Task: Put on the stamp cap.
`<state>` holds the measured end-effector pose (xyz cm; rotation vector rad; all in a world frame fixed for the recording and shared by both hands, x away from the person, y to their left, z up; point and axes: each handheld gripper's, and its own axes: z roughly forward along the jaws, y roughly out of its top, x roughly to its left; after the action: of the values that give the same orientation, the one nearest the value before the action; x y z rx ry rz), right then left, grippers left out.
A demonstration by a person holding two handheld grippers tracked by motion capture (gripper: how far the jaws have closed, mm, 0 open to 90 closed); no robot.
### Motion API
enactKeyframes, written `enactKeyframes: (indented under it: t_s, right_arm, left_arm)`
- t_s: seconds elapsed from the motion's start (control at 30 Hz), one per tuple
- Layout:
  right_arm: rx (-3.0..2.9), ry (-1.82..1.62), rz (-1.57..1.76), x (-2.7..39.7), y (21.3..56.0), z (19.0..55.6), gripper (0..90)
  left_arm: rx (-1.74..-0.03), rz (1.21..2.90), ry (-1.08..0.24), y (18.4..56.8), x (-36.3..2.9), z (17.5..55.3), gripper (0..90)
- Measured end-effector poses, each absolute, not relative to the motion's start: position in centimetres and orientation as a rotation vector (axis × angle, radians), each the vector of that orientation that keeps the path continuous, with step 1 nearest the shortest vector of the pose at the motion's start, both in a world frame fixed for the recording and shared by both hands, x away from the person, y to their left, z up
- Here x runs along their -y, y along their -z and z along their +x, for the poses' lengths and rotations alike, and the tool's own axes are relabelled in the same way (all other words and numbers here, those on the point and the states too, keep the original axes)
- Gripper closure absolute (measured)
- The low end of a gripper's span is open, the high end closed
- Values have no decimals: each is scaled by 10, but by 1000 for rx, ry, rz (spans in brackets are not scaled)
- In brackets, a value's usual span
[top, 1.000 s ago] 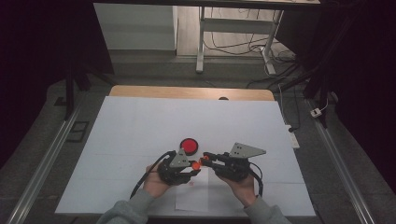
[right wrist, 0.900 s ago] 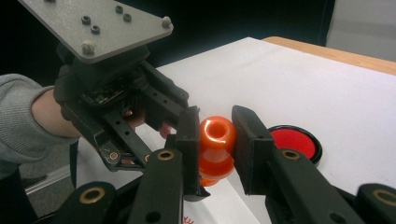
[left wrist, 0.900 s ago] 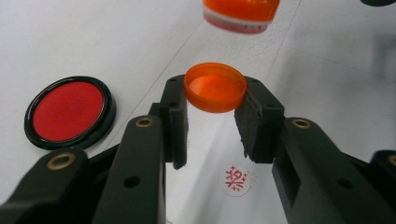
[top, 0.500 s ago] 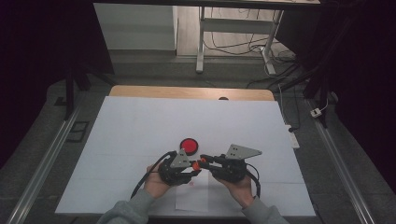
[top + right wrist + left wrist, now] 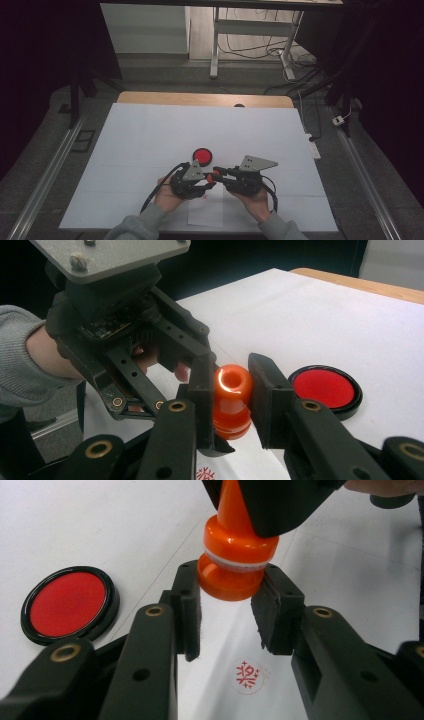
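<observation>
An orange stamp (image 5: 233, 555) hangs just above the white table between both grippers. My left gripper (image 5: 231, 580) is shut on the stamp's wide base, with a pad on each side. My right gripper (image 5: 232, 371) is shut on the stamp's rounded handle (image 5: 231, 382). In the high view the two grippers meet tip to tip near the table's front edge, the left gripper (image 5: 210, 179) and the right gripper (image 5: 221, 174), with the stamp (image 5: 216, 175) between them. A red seal print (image 5: 248, 673) lies on the paper below.
A round red ink pad (image 5: 202, 155) in a black case sits open just beyond the grippers. A small white sheet (image 5: 205, 214) lies under the hands at the front edge. A white sheet covers the wooden table (image 5: 150, 97).
</observation>
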<state>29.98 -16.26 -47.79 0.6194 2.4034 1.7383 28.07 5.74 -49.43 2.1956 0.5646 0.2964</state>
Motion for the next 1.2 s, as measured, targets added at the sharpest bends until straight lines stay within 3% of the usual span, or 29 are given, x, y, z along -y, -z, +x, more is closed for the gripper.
enactKeyframes:
  t_s: [1.2]
  right_arm:
    - [-2416, -1721, 613, 161, 481, 300, 721]
  left_arm:
    - [-556, 2189, -302, 492, -56, 279, 651]
